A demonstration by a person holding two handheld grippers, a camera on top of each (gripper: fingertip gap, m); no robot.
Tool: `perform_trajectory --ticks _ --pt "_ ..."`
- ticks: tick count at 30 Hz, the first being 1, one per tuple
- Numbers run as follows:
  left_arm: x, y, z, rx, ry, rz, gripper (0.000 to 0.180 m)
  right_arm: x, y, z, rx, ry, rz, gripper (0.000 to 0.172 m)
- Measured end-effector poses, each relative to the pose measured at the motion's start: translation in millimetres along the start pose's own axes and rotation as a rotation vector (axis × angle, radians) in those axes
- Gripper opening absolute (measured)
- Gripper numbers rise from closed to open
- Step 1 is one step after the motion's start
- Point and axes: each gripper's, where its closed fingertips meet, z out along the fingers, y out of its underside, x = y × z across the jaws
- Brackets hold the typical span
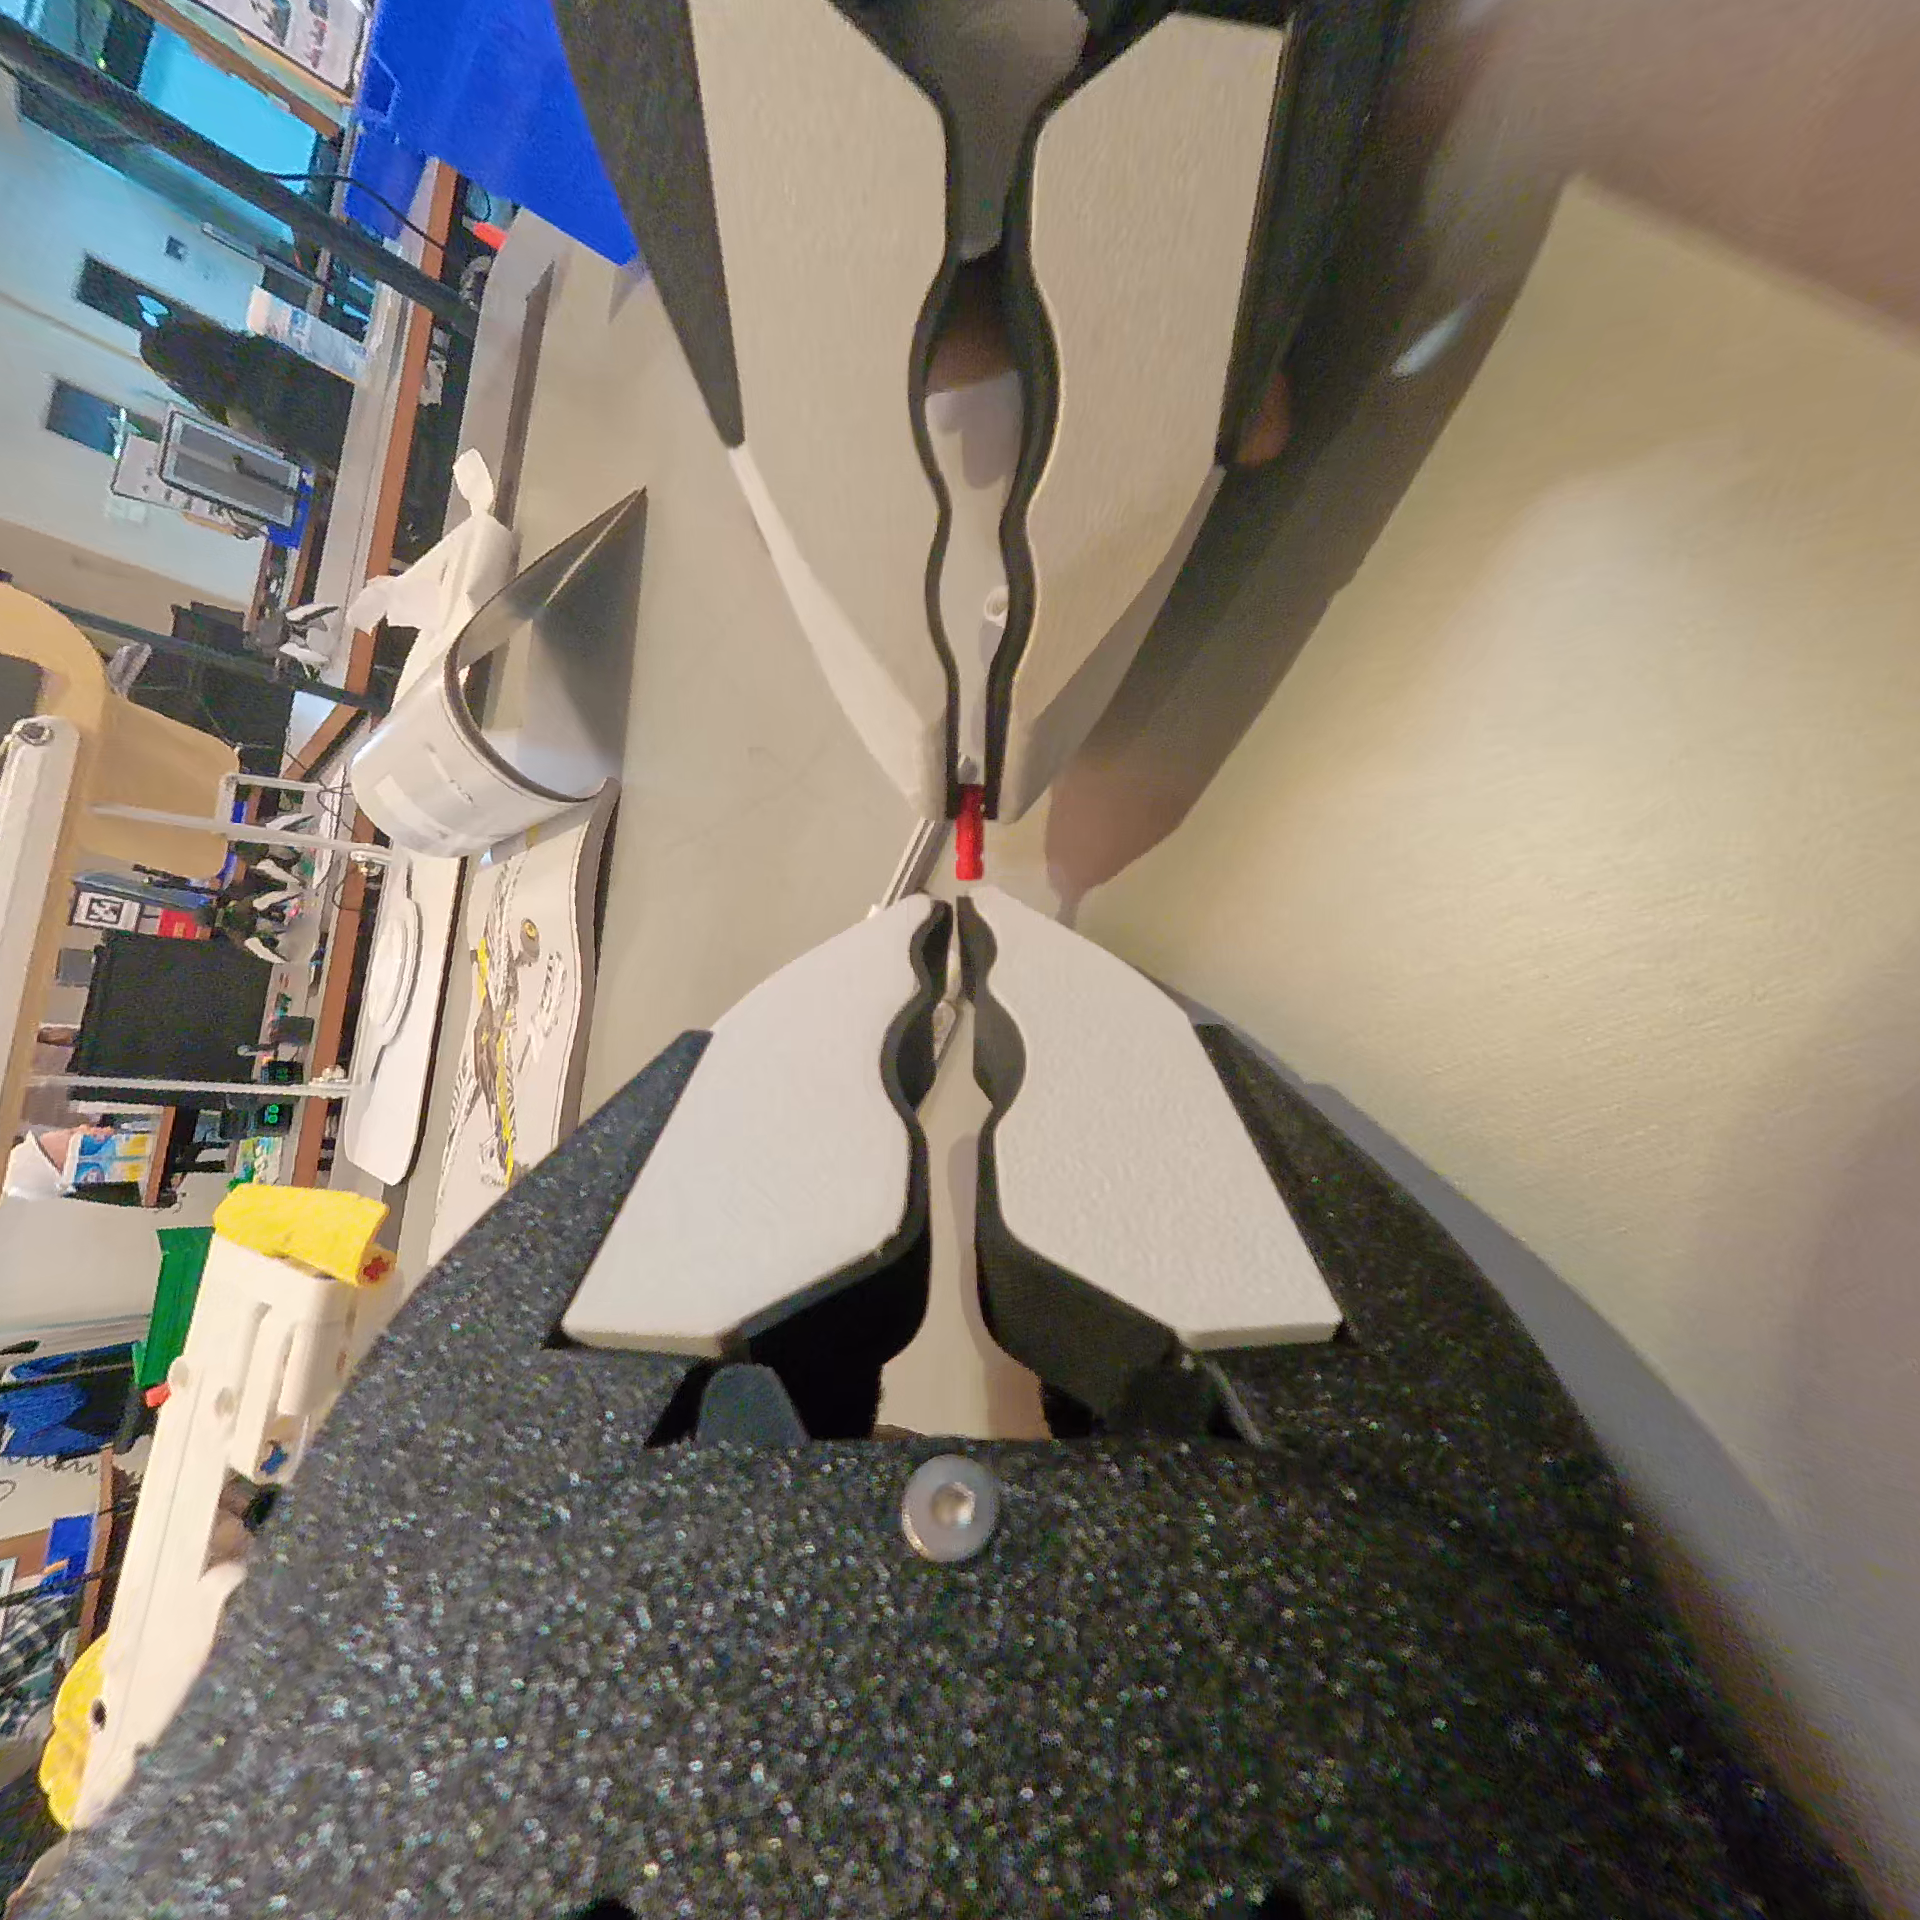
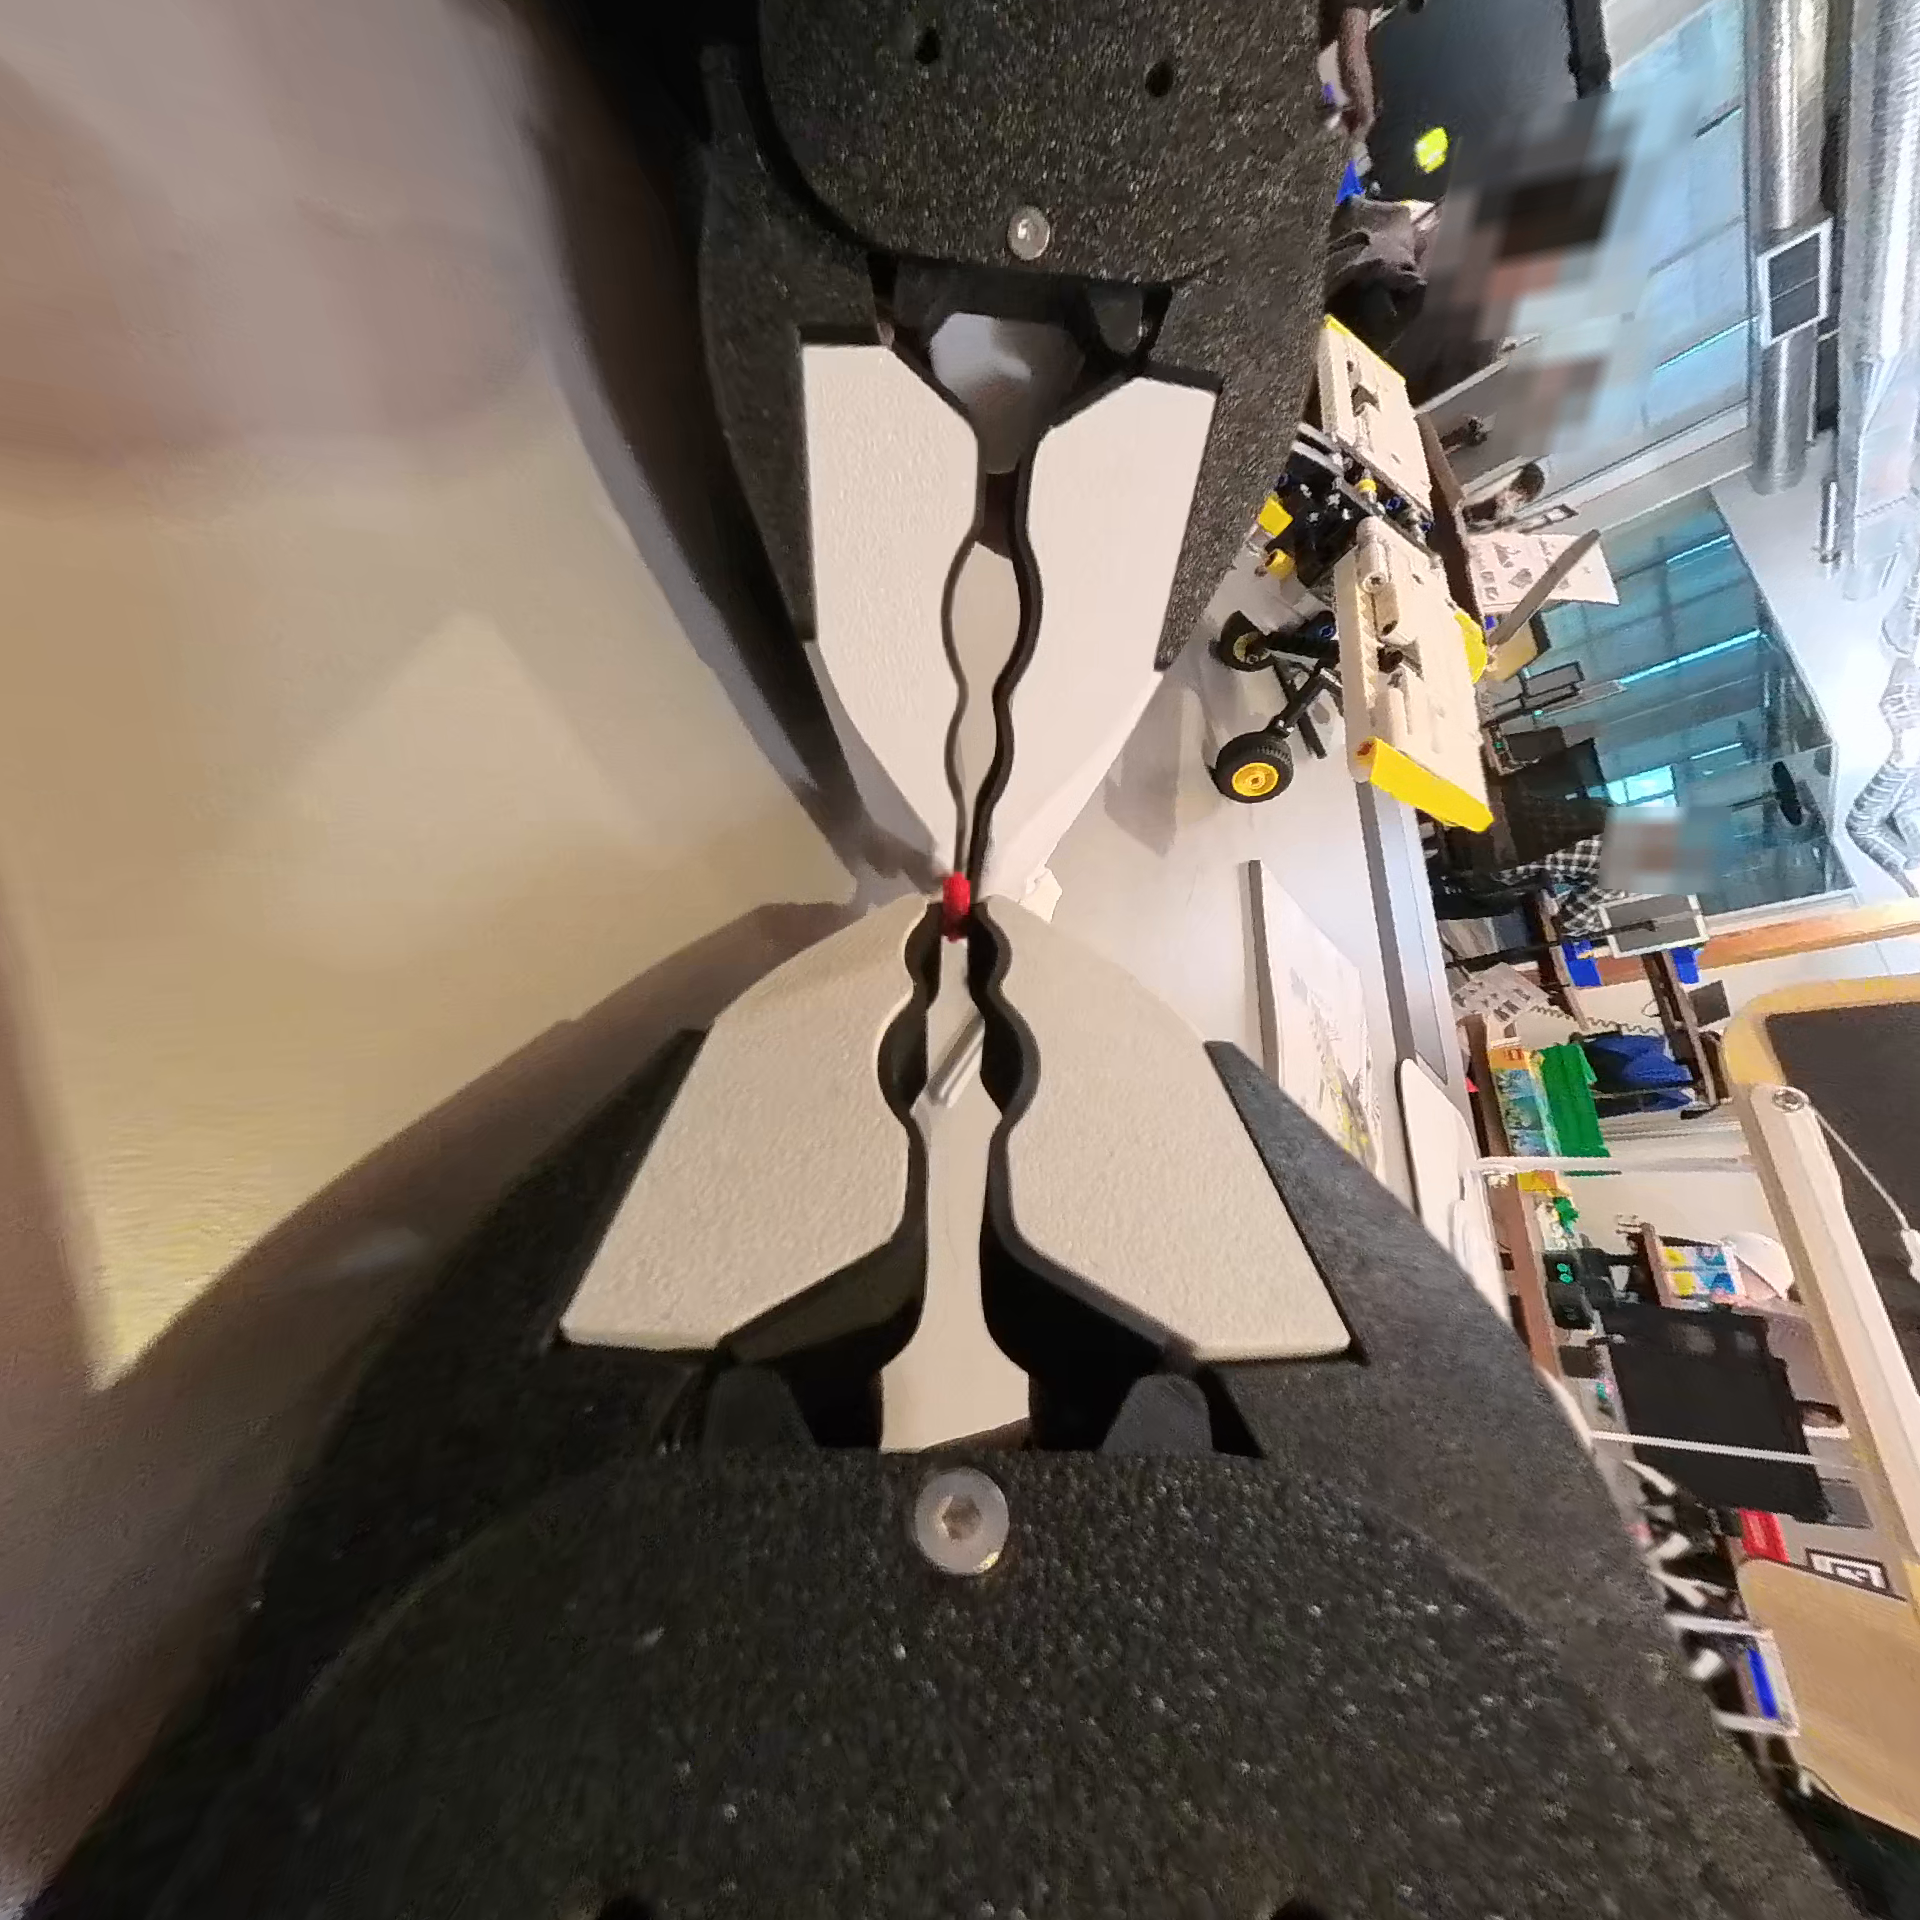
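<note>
**Q:** Left wrist view: what lies at the fingertips?

**A:** The left gripper [image 1: 956, 909] rises from six o'clock, its fingers drawn narrow, with only a slit between them. I cannot tell whether anything is in that slit. The right gripper [image 1: 971, 800] comes down from twelve o'clock to meet it tip to tip, and its pads are clamped on a small red peg [image 1: 969, 831]. The peg's free end points at the left tips, just short of them. Both are above the pale table [image 1: 727, 623]. A curled grey sheet [image 1: 468, 727] lies at nine o'clock and a white-and-yellow brick model [image 1: 260, 1351] at eight.

**Q:** And the right wrist view?

**A:** The right gripper [image 2: 951, 930] is at six o'clock, with the small red peg [image 2: 954, 891] pinched at its very tips. The left gripper [image 2: 971, 862] is at twelve, narrow, with its tips right at the peg. A wheeled model [image 2: 1262, 769] stands at two o'clock, well apart.
</note>
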Motion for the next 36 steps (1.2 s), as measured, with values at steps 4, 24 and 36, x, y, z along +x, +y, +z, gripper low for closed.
perform_trajectory --ticks 4,24,36 --pt "-2.8 3.7 -1.3 -0.006 -0.002 -0.015 0.001 -1.0 1.4 0.4 -0.004 -0.009 0.007 0.004" --pt "-21.7 30.1 -1.2 -0.146 0.158 0.013 0.04 6.2 15.1 6.2 -0.094 -0.017 0.118 0.004" --pt "-17.6 28.4 -1.1 -0.104 0.179 -0.071 0.038 -0.6 8.0 10.3 -0.101 -0.096 0.189 0.005"
